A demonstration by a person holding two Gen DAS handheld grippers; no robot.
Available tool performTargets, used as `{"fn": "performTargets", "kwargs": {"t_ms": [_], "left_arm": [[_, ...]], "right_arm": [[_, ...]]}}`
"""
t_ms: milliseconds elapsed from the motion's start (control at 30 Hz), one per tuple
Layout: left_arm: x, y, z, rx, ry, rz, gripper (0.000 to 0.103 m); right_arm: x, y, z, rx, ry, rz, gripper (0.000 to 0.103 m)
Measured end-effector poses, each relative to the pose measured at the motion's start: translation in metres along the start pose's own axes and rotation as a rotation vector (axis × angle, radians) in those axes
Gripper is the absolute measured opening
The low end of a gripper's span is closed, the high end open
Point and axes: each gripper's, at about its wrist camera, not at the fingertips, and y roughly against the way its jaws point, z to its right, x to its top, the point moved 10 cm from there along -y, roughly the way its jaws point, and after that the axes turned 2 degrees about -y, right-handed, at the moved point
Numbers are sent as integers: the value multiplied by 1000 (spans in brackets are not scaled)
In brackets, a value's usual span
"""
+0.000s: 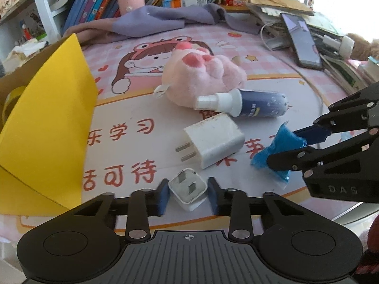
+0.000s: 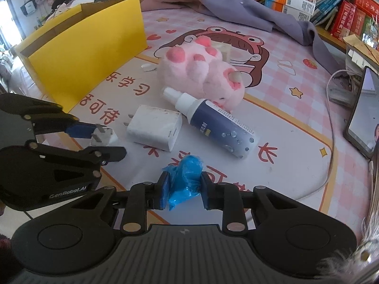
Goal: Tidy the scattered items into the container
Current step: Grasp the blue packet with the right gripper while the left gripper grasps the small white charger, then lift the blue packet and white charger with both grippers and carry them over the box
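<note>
Books and a purple cloth [image 1: 151,21] sat at the back of a pink cartoon mat [image 1: 272,75] on a messy desk. Both grippers had closed on something at once. The left gripper [image 1: 188,195] had its blue pads pressed on the two sides of a small white plug [image 1: 188,191], with the metal prongs pointing up and away from the fingers. The right gripper [image 2: 183,187] squeezed a crumpled blue plastic bag [image 2: 186,177] tight between its fingers. Just past the left fingers lay a bigger white charger [image 1: 213,140], and past that a blue spray bottle [image 1: 248,105] leaned against a fluffy pink paw toy [image 1: 203,78]. All three were still out on the mat, near both grippers. The yellow box [image 1: 47,118] stood off to the far left of the left fingers, well apart from the right ones. To do this step well, I think both hands should lift straight up first, so the plug and bag did not bump the charger. The grip should stay firm, because the plug was smooth and could slip, and the bag was squishy and could slide out. Then each hand should go over the box's open top before letting go.
</note>
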Motion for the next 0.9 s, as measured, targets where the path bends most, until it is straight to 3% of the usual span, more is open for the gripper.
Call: {"fn": "performTargets", "kwargs": {"t_ms": [533,900], "left_arm": [[-9,35,-4,-12,-33,79,30],[-36,67,-23,-43,-75,127,30]], "right_arm": [[-2,21,-25,-50,14,55,22],[-6,35,-76,-92,16,81,21]]}}
